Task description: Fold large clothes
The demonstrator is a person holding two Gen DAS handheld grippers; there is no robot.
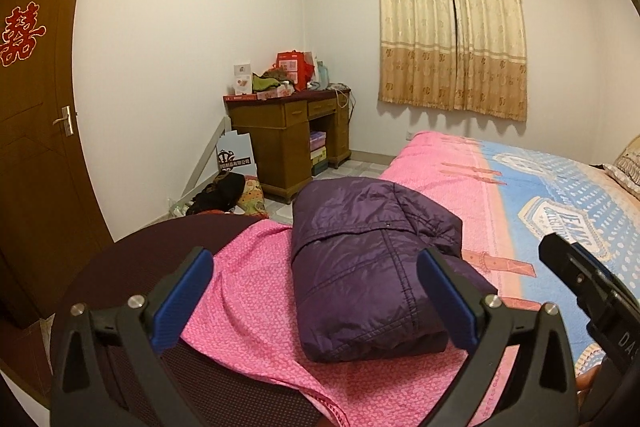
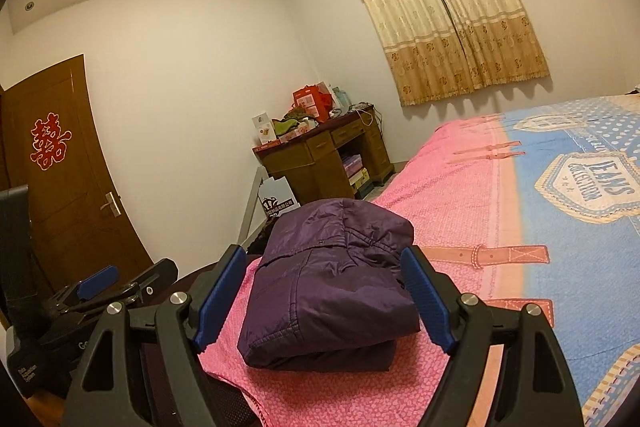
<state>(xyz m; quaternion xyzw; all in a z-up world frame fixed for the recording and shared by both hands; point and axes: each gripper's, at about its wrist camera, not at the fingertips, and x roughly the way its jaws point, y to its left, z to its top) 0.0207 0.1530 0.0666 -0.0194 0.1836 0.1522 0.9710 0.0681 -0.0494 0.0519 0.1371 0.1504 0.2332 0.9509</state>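
Clearly the folded purple jacket (image 1: pixel 360 267) sits on the bed (image 1: pixel 500 187) near its foot corner; both the left tool (image 1: pixel 316 291) and right tool (image 2: pixel 324 295) gape empty. Puffy, light, slippery: pinch its stitched hem.

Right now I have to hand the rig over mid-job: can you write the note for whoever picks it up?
Left gripper: open, nothing between its fingers, held clear of the jacket.
Right gripper: open, empty too, also clear of the jacket.
Purple padded jacket: folded into a compact bundle, lying on the pink part of the bedspread near the bed's corner.
Done: the jacket looks fully folded and released.
Left: probably nothing on this piece beyond a tidy-up of the top layer, which bulges a little. No other large garment lies on the bed in view; some dark clothing sits on the floor by the desk.
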